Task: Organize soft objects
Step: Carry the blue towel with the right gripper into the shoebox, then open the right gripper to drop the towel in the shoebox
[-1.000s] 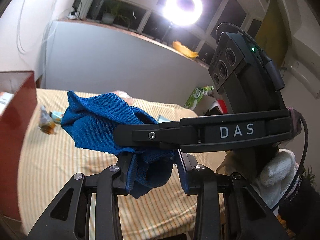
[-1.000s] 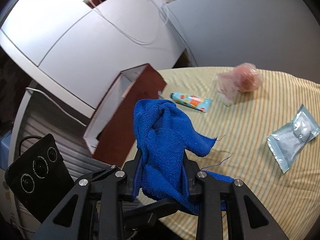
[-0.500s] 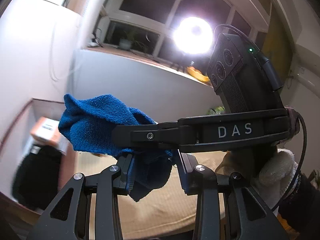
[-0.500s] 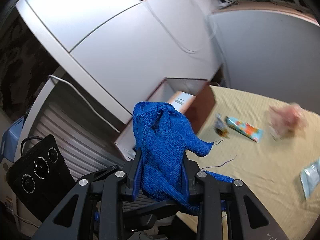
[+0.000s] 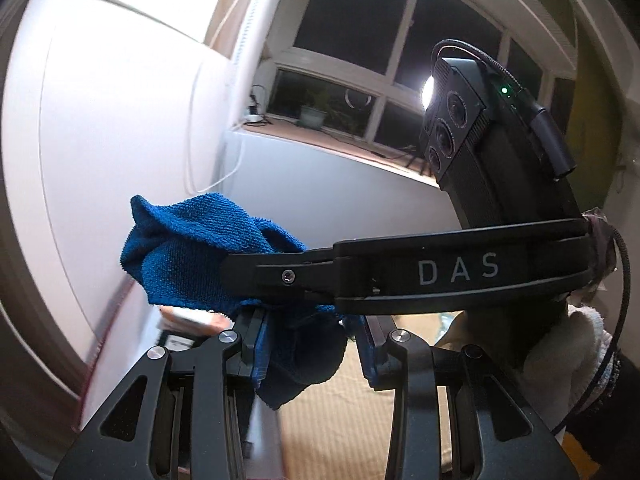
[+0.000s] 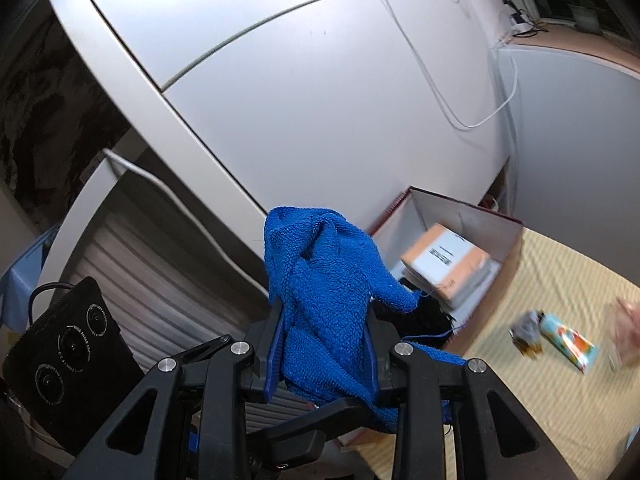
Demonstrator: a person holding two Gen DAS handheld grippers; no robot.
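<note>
blue towel (image 6: 320,280): rough looped terry cloth | claws: matt black plastic, shiny metal screws | counter cover (image 6: 560,380): ribbed yellow cloth | box (image 6: 444,264): smooth cardboard

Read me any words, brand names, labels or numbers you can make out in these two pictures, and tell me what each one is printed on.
"DAS": white letters on the black bar of the right gripper, seen from the left wrist view.
Dark print on the white label of the orange box inside the open bin: too blurred to read.
Small print around the lenses of the black camera unit: too small to read.
Colourful tube on the striped cloth: blurred, nothing readable.
</note>
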